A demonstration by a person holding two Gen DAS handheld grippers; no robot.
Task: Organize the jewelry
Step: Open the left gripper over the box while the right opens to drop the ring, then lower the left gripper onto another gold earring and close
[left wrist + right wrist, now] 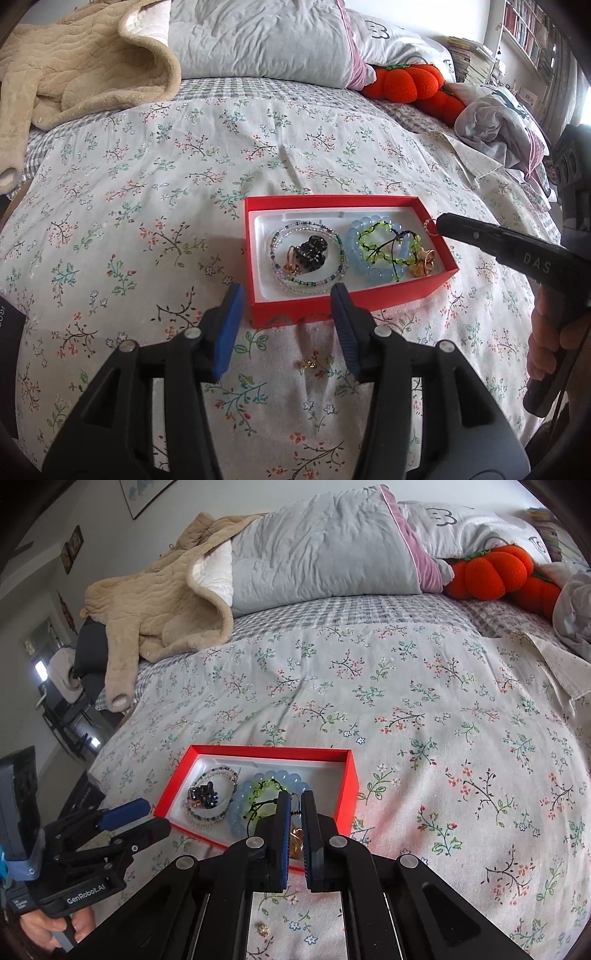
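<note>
A red box (258, 258) with a white liner lies on the floral bedspread. It holds a multicolour bead bracelet (308, 286), a dark beaded piece (312, 251), a blue bead bracelet (356, 254), a green bead bracelet (373, 236) and gold pieces (423, 264). My left gripper (286, 325) is open just before the box's near wall. A small gold earring (307, 363) lies on the bedspread under it. My right gripper (293, 808) hovers over the box's right end, jaws nearly shut; in the left wrist view its tip (439, 225) holds a small beaded ring piece (428, 223).
A beige plush blanket (81, 66), grey pillows (258, 37) and orange pumpkin cushions (406, 81) lie at the head of the bed. Crumpled cloth (495, 129) sits at the right. A dark object (83, 797) lies at the bed's left edge.
</note>
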